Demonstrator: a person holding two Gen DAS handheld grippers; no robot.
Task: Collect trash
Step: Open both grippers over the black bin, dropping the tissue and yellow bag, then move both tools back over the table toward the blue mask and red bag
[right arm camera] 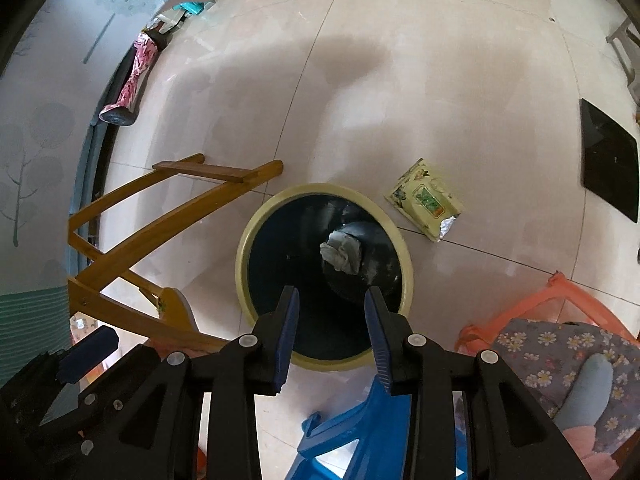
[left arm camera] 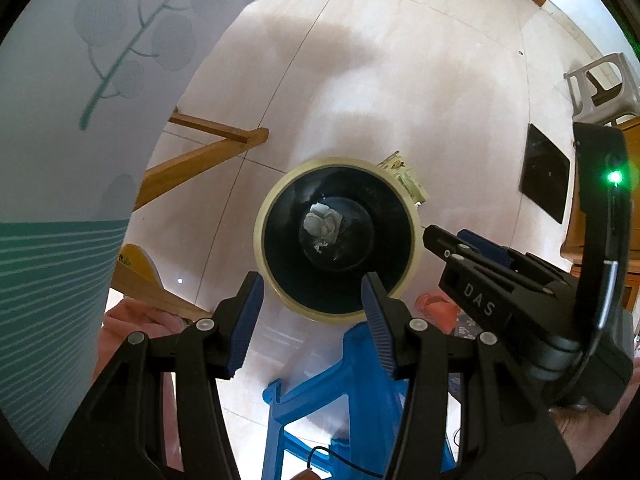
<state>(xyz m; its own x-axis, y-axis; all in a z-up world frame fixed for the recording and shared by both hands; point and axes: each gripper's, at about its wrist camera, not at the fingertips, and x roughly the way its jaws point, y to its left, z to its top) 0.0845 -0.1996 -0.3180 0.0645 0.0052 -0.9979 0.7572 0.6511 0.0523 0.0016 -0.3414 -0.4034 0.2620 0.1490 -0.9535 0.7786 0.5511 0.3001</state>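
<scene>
Bin: sitting on the tiled floor [right arm camera: 400, 80], cream rim [right arm camera: 256, 216], dark inside, directly under both grippers.
Trash in bin: crumpled grey wad [right arm camera: 342, 254] lying at the bottom, near centre.
Trash outstanding: yellow-green snack wrapper [right arm camera: 426, 200] lying flat on the floor just beside the bin rim, torn foil corner pointing away from the bin; in the left wrist view only its edge [left arm camera: 404, 176] peeking past the rim.
Left gripper [left arm camera: 312, 304]: hovering over the bin mouth, jaws partly apart, holding nothing.
Right gripper [right arm camera: 333, 320]: hovering over the near rim, jaws partly apart with a narrower gap, empty, nothing between the pads.
Risk 1: probably skidding the flat wrapper along smooth tile instead of lifting; pads scraping floor with no edge to bite.
Risk 2: clipping the rim on the swing across, tipping or shoving the bin.
Risk 3: crowding, both grippers close together over one opening.
Edges: wooden frame [right arm camera: 168, 208] ending just beside the bin's far-left rim; blue plastic stool [right arm camera: 360, 432] below the fingers; orange stool [right arm camera: 560, 300] on the near right.
Open room: bare tile beyond the wrapper; black mat [right arm camera: 608, 168] well apart.
</scene>
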